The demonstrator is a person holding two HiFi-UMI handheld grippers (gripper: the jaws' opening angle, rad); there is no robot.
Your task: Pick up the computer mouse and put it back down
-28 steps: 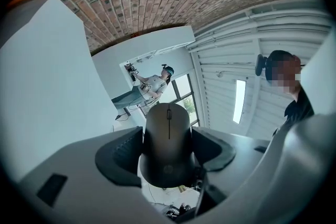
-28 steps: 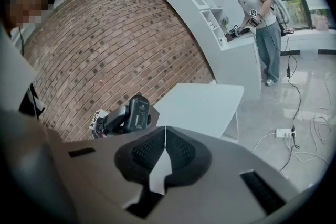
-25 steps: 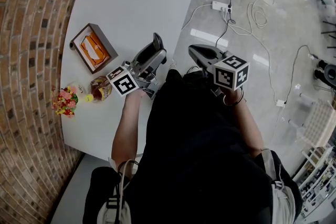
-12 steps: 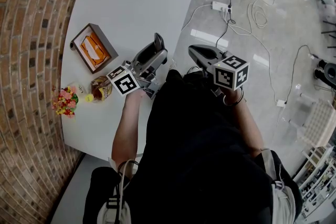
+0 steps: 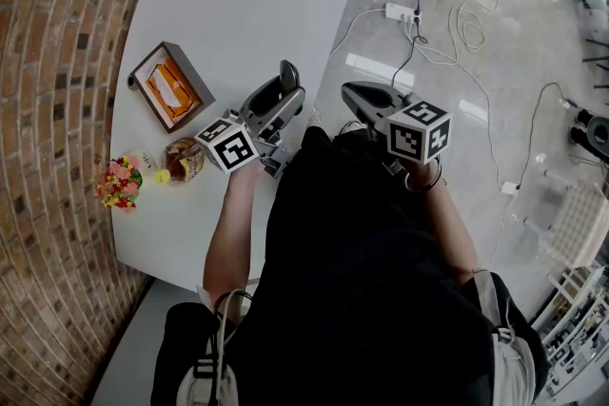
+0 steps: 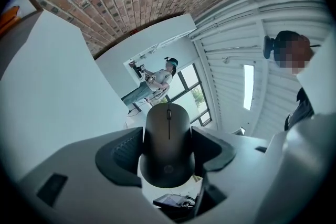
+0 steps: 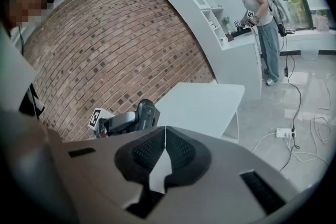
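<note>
A black computer mouse [image 6: 168, 144] sits clamped between the dark pads of my left gripper [image 6: 167, 152], lifted off the white table [image 5: 238, 5] and tilted upward. In the head view the mouse [image 5: 286, 76] pokes out of the left gripper [image 5: 282, 95] above the table's right edge. From the right gripper view the mouse [image 7: 146, 112] and left gripper show to the left. My right gripper [image 7: 165, 157] is shut with nothing in it; in the head view it [image 5: 357, 93] hovers over the floor, right of the table.
An open wooden box [image 5: 169, 87] with orange contents, a small jar [image 5: 183, 161] and a bunch of flowers [image 5: 118, 183] stand on the table's left side by the brick wall [image 5: 48, 109]. Cables and a power strip [image 5: 401, 11] lie on the floor. Another person [image 7: 257, 18] stands far off.
The left gripper with the mouse has shifted slightly right and tilted a little. The right gripper has not moved.
</note>
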